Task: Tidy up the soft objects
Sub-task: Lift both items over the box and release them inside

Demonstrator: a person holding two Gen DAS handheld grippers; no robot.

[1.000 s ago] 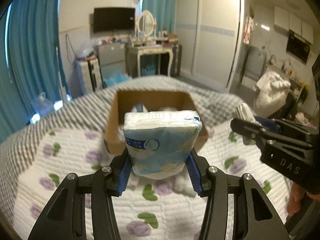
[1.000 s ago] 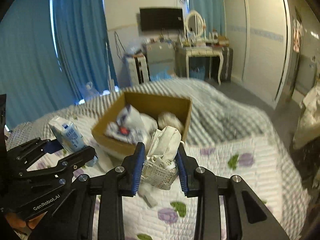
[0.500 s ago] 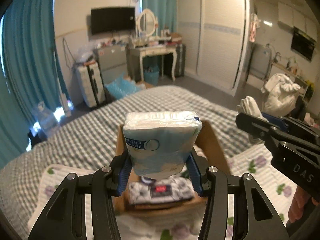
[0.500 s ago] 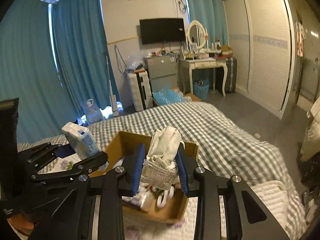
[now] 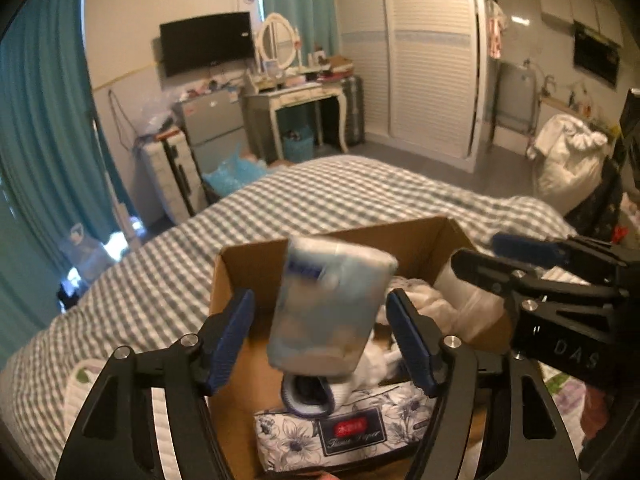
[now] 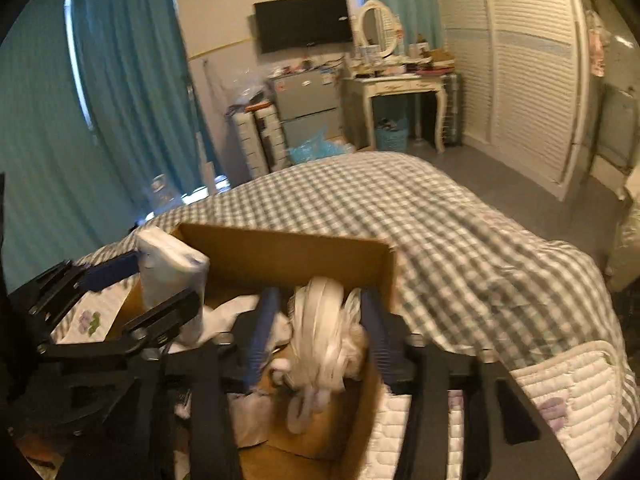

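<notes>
A cardboard box sits on the bed and holds soft items. My left gripper is open over the box. A blue-white tissue pack falls, tilted and blurred, between its spread fingers; it also shows in the right wrist view. My right gripper is open over the box. A white bundle of cloth and lace drops blurred between its fingers. In the box lie a floral tissue pack, a rolled dark sock and white cloth.
The bed has a grey checked cover and a white quilt with purple flowers. Beyond the bed stand teal curtains, a dressing table, a wall TV and a white wardrobe.
Both grippers have moved down over the box and opened. The tissue pack and the white bundle have left the fingers and are falling into the box.
</notes>
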